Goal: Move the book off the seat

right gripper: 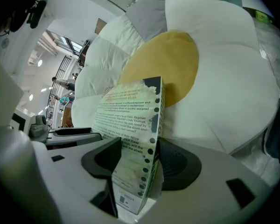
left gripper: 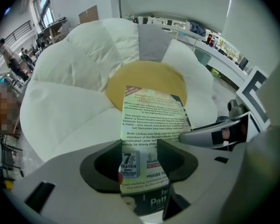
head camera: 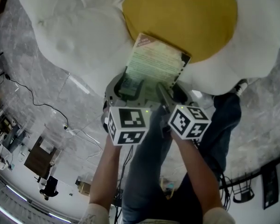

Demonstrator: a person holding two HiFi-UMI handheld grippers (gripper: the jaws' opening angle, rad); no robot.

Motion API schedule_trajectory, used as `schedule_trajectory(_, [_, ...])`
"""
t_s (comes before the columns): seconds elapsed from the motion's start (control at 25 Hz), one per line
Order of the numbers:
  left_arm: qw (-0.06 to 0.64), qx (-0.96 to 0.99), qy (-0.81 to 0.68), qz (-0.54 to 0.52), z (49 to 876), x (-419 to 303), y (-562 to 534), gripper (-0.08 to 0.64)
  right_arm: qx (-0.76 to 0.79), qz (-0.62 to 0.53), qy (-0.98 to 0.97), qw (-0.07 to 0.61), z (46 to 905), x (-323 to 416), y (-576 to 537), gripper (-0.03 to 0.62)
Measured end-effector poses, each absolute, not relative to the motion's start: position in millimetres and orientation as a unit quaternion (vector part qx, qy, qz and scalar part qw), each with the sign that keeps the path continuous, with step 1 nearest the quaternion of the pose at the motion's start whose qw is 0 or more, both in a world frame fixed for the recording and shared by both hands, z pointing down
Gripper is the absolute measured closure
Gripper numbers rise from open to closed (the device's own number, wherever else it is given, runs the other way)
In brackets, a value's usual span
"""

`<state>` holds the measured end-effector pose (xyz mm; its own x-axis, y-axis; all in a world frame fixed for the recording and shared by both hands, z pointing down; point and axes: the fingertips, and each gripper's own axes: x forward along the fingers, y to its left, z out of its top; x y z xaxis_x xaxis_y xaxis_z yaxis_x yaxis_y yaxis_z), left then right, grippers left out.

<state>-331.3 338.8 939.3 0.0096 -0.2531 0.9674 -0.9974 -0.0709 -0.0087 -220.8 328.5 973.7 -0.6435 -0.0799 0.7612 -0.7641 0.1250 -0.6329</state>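
Note:
The book (head camera: 154, 64), a pale green paperback with its back cover up, is lifted at the front edge of the flower-shaped seat, and its far end is over the yellow centre cushion (head camera: 186, 13). My left gripper (head camera: 129, 85) is shut on the book's near left corner. My right gripper (head camera: 170, 91) is shut on its near right edge. In the left gripper view the book (left gripper: 151, 120) runs up between the jaws of my left gripper (left gripper: 139, 160). In the right gripper view the book (right gripper: 130, 125) stands edge-on between the pads of my right gripper (right gripper: 137, 157).
White petal cushions (head camera: 84, 36) ring the yellow centre. The person's legs in jeans (head camera: 149, 171) stand right in front of the seat. A black cable (head camera: 32, 99) trails over the marbled floor (head camera: 28, 69) at the left. A black stand (head camera: 245, 190) sits at the lower right.

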Motion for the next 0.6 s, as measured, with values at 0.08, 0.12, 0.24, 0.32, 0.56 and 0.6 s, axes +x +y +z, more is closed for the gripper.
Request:
schedule_trajectory(0.08, [0.419, 0.574, -0.549, 0.44, 935.7, -332.9, 338.3, 0.32, 0.301, 0.571, -0.704, 0.297, 968.7, -222.2, 323.2, 0.333])
schedule_trajectory(0.12, [0.42, 0.573, -0.552, 0.436, 932.1, -331.9, 335.1, 0.321, 0.299, 0.564, -0.709, 0.299, 964.5, -221.2, 318.4, 0.333])
schedule_trajectory(0.24, [0.415, 0.573, -0.562, 0.43, 913.7, -320.1, 318.0, 0.322, 0.296, 0.549, -0.722, 0.3, 945.7, -209.6, 298.3, 0.334])
schedule_trajectory(0.32, [0.409, 0.575, -0.568, 0.424, 901.3, -316.1, 312.9, 0.322, 0.298, 0.539, -0.729, 0.298, 933.1, -205.5, 292.2, 0.334])
schedule_trajectory(0.56, [0.383, 0.583, -0.592, 0.404, 858.9, -324.5, 298.8, 0.326, 0.297, 0.501, -0.761, 0.286, 890.7, -215.1, 270.5, 0.334])
schedule_trajectory(0.6, [0.378, 0.584, -0.597, 0.401, 850.0, -324.8, 293.3, 0.328, 0.297, 0.494, -0.767, 0.284, 881.6, -215.6, 263.7, 0.334])
